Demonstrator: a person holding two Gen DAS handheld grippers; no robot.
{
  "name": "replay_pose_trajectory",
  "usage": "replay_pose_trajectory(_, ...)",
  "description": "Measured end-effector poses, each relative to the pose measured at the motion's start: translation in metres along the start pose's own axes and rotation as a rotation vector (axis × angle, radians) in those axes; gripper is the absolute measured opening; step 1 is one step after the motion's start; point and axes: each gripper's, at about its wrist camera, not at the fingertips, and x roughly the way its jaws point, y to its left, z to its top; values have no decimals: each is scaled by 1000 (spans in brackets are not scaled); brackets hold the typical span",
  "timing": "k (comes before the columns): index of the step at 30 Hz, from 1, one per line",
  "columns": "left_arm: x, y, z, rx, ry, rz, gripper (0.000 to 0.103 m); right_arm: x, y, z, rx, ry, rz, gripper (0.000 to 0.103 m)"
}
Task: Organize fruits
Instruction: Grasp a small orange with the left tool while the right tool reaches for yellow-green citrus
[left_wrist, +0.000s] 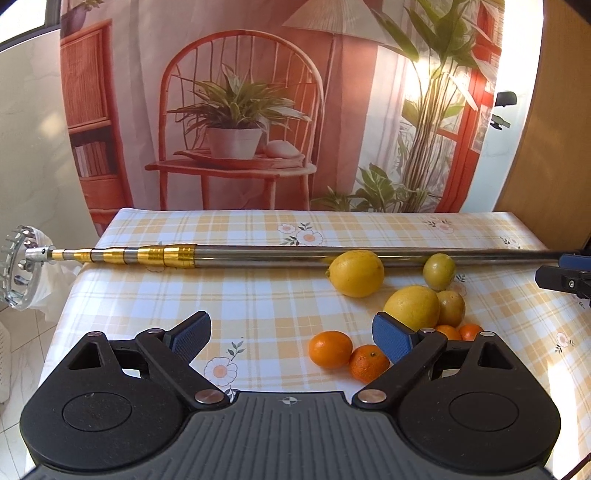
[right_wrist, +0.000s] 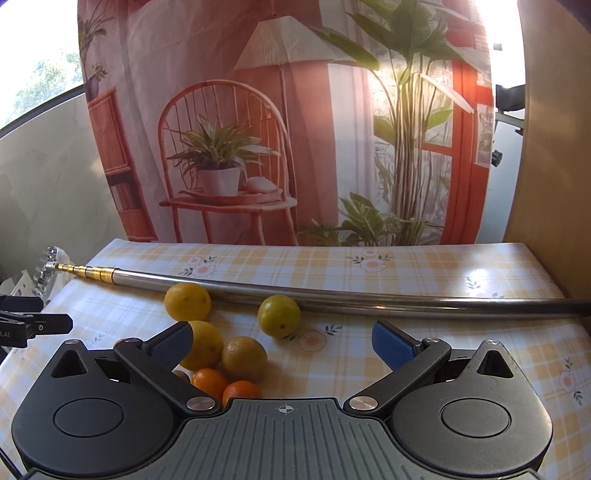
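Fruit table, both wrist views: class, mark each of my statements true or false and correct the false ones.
1. Both grippers are open and empty. True: the left gripper and right gripper hold nothing.
2. The pole lies across the table behind the fruit. True.
3. The fruit sits in a bowl. False: lemons and oranges lie loose on the tablecloth.
4. The pole's basket end rests mid-table. False: it overhangs the left edge.
5. All the fruit is orange. False: several pieces are yellow or yellow-green.
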Motion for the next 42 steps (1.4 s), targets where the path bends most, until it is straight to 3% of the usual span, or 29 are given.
replay_pose_trajectory(6,22,-2,4,35,78,3,94,18,-3,4,0,35,-20,103)
replay_pose_trajectory(8,30,-1,4,27,108,-8,88,23,-5,5,-2,37,-21,103)
replay_pose_trajectory(11,45,2,5,-8,177,-46,74,29,-8,6,5,40,-7,103)
replay_pose_trajectory(16,65,4,4,-77,226,-70,70,39,-13,5,24,52,5,102)
replay_pose_trajectory(21,88,11,7,-212,275,-81,62,46,-20,3,61,66,12,103)
replay_pose_trajectory(27,103,7,4,-247,298,-115,60,50,-23,1,72,73,11,103)
replay_pose_trajectory(33,106,2,0,-217,303,-135,39,53,-24,0,79,77,13,103)
replay_pose_trajectory(37,109,7,-1,-233,301,-118,38,54,-24,1,76,78,14,103)
replay_pose_trajectory(42,105,3,-1,-178,267,-109,37,55,-23,1,75,81,11,103)
